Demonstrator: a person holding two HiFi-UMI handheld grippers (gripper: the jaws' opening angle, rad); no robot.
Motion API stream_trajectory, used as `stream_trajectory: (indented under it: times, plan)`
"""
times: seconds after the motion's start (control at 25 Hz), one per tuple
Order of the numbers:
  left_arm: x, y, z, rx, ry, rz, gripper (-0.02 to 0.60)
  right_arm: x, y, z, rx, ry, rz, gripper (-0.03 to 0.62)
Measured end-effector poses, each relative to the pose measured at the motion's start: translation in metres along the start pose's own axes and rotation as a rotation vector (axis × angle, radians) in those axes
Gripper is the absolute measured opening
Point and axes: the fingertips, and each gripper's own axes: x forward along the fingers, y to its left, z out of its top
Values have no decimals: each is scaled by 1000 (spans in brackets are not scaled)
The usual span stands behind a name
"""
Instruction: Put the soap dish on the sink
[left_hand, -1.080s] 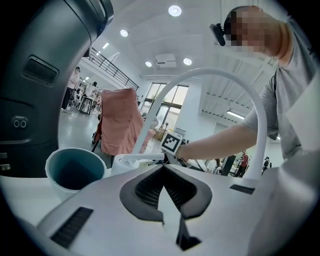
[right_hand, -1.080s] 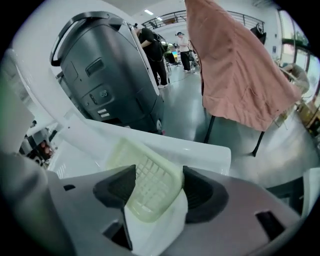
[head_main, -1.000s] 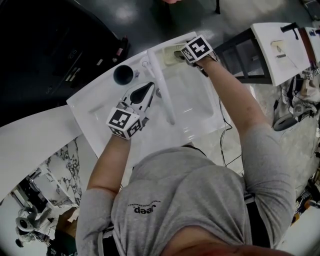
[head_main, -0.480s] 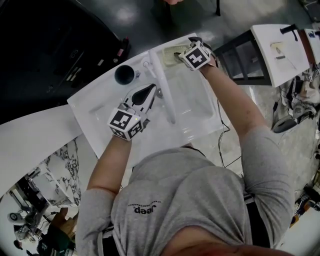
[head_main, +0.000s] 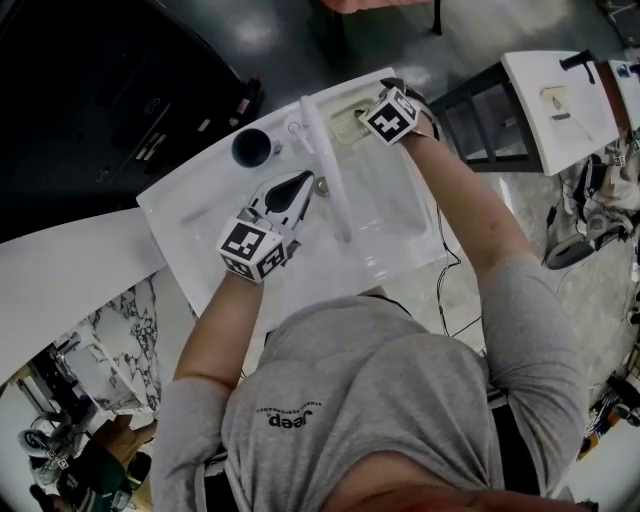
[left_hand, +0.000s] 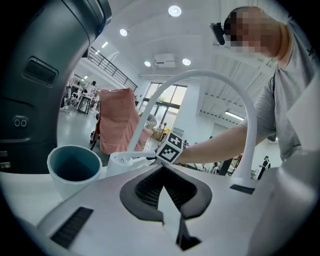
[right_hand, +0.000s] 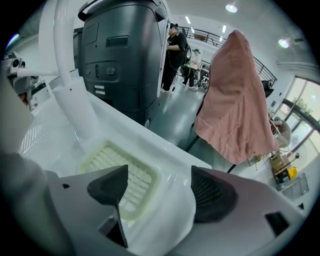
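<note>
soap dish: it's sitting flat on the back ledge of the sink, ribbed side facing up, roughly at 12 o'clock from the basin in the head view and at 3 o'clock from the foot of the faucet.

long axis: in the right gripper view it's looking like it's running about 11 to 5 o'clock, slanting across the line between the two pads. From the head view I can't really call it, it's too small.

right gripper: it's hanging just over the dish and tilting steeply down. The jaws are spread close to their widest and are closing a touch right now. Neither pad is pressing on the dish. The left-hand pad is covering part of it, and the gap is mostly showing bare white ledge, so it's gripping nothing.

dish vs jaws: the dish is lying toward 9 o'clock of the gap, not centred in it.

left gripper: it's hovering at about 7 o'clock from the dish, past the faucet, with its tips pinched together on nothing. It's clearly the farther hand.

my read: the dish is looking placed already, so the right hand is only needing to lift off without those closing pads clipping the dish's rim.
</note>
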Motion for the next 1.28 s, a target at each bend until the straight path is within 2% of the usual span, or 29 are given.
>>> stream_trajectory:
  times: [0.2,0.52,0.84,1.28]
  plan:
    - [-4,-1,0,0,-5,3,14,-1,-10,-3,52,14,-49,426]
    - [-12,0,10,5,-30,23,14,-42,-11,21,119,-104,-24,425]
    - [-33,-13,36,36,-63,32,14,-128,11,43,176,-307,62,381]
    - [-68,-50,76,88,-122,19,14,-260,52,22,230,-523,128,260]
